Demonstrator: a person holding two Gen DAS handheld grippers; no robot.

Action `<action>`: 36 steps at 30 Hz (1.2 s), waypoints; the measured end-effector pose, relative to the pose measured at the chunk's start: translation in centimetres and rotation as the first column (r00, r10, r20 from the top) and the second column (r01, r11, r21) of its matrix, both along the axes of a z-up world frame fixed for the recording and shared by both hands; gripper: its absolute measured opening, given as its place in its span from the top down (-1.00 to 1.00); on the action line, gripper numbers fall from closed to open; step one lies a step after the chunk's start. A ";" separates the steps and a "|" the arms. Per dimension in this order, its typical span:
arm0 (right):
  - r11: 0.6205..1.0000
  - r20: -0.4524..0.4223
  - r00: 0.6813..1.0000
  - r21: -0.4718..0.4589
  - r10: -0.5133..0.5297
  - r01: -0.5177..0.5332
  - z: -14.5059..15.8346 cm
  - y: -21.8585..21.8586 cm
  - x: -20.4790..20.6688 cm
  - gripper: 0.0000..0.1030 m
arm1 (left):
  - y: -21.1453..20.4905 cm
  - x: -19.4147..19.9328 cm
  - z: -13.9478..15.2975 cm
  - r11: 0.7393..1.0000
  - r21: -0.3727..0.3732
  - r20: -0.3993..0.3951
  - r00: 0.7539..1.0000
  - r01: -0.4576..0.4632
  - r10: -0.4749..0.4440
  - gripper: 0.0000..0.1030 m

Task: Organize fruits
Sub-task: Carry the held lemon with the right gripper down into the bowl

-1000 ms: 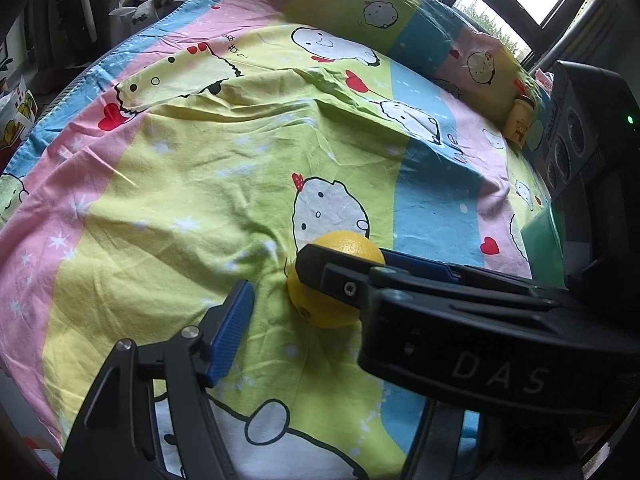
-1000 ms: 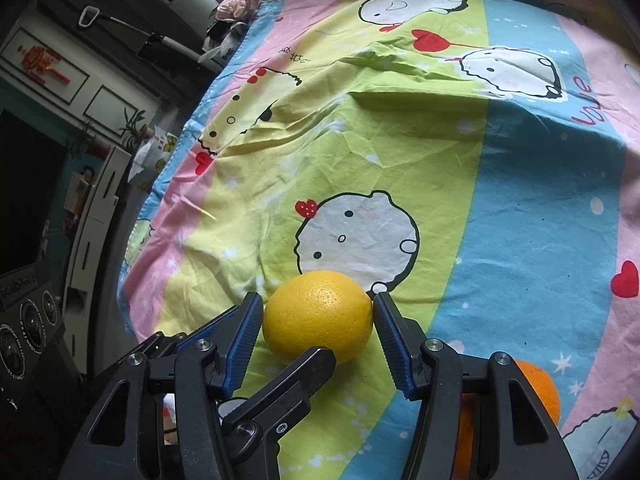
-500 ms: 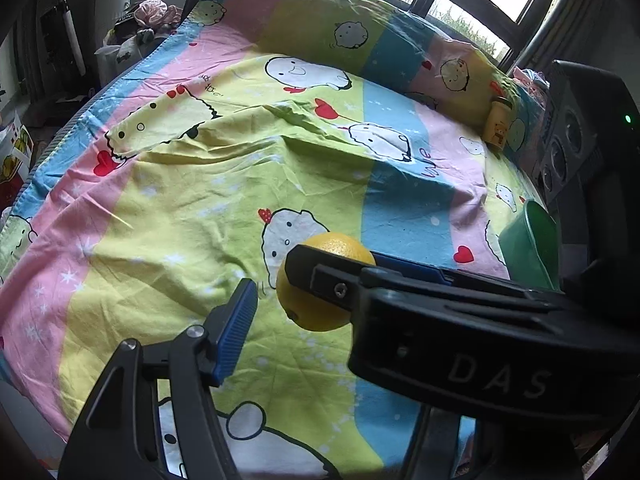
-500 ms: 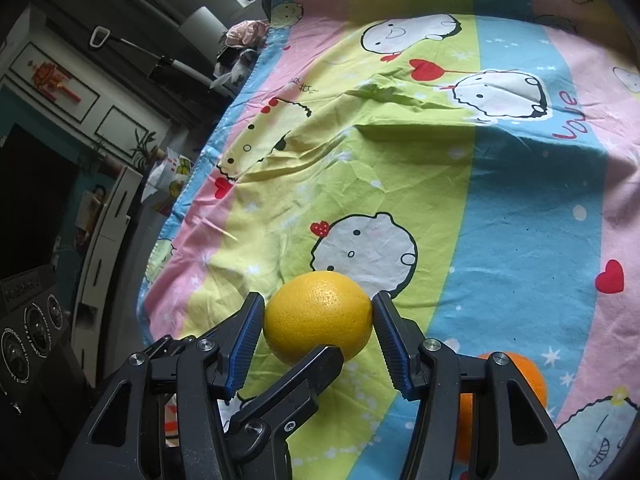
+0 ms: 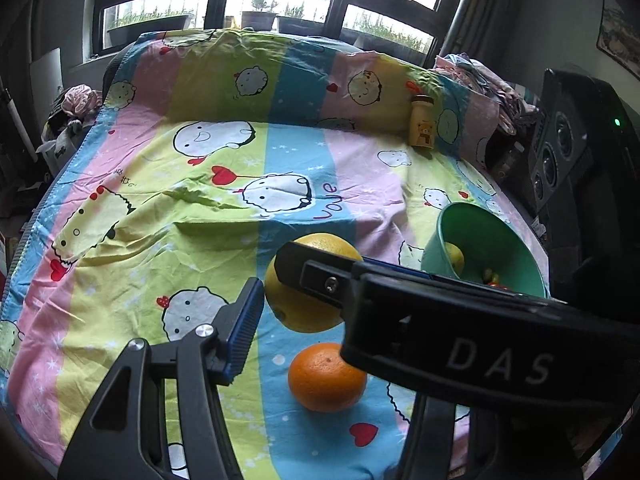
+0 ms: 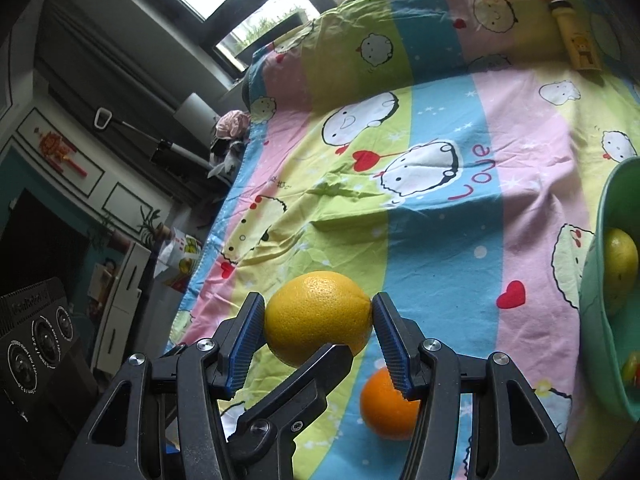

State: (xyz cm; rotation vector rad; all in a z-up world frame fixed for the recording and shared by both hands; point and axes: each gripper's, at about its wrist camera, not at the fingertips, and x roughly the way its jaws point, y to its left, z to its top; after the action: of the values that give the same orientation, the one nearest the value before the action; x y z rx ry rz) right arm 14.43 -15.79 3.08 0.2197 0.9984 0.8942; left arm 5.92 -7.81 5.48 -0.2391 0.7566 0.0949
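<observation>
Grapefruit, large and yellow, sits pinched between the two blue pads of the right gripper, lifted clear of the bedsheet. Below it and a little to the right, an orange lies on the sheet. A green bowl stands off to the right with a lemon inside. The left gripper reaches in from the left beside the same grapefruit; its jaws have just been closing, one pad close by the fruit's side, whether touching I cannot tell, the other hidden. A small yellow bottle stands far ahead.
</observation>
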 end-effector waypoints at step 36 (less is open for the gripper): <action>0.830 -0.130 0.822 -0.013 -0.555 0.558 -2.9 -20.2 4.6 -0.13 | -16.1 10.7 -3.1 0.882 -0.052 -0.051 0.881 0.468 -0.470 0.05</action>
State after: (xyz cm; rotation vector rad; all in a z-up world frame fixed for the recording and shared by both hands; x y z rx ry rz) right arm 19.03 -36.02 0.13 0.5680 0.9661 0.3544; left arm 16.62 -23.93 2.41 -0.0829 0.8614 -0.3762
